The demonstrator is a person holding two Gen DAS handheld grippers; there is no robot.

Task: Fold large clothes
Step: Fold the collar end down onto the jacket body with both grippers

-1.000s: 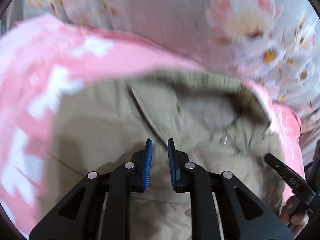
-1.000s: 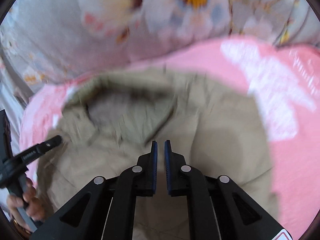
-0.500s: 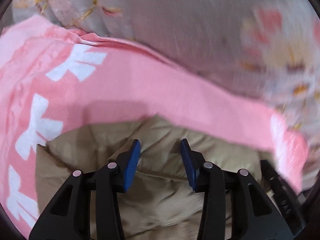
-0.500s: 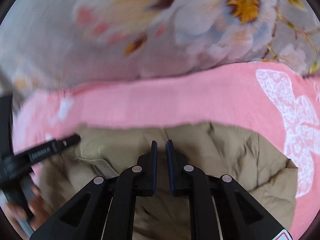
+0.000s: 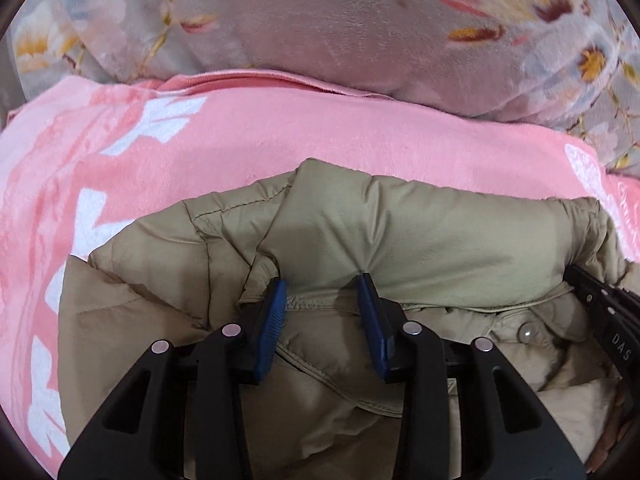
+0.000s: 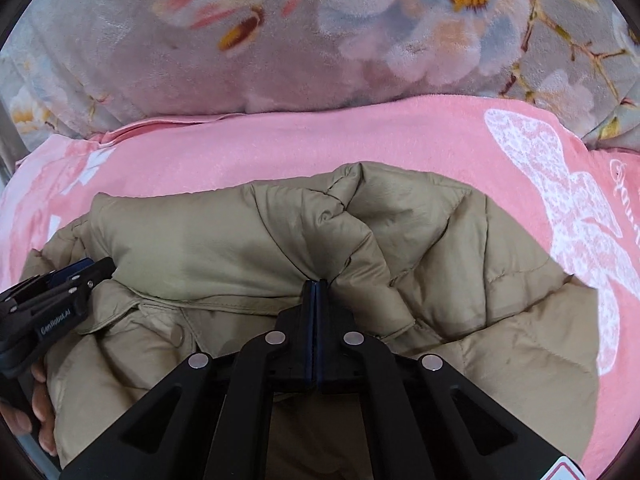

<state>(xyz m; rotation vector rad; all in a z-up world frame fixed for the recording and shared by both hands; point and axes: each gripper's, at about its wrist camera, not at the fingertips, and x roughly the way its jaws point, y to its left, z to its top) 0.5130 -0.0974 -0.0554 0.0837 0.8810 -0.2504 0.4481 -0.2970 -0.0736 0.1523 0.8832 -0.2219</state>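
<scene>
While the left wrist view shows the left gripper with its blue pads spread wide, tips pressed against a fold of the khaki padded jacket, the right wrist view shows the right gripper pinched tight on the jacket's folded edge. The jacket lies bunched on a pink blanket with white bow prints; a snap button shows only from the left. "GenRobot.AI" reads on the left gripper's body, "DAS" on the right's. A grey floral blanket lies beyond.
</scene>
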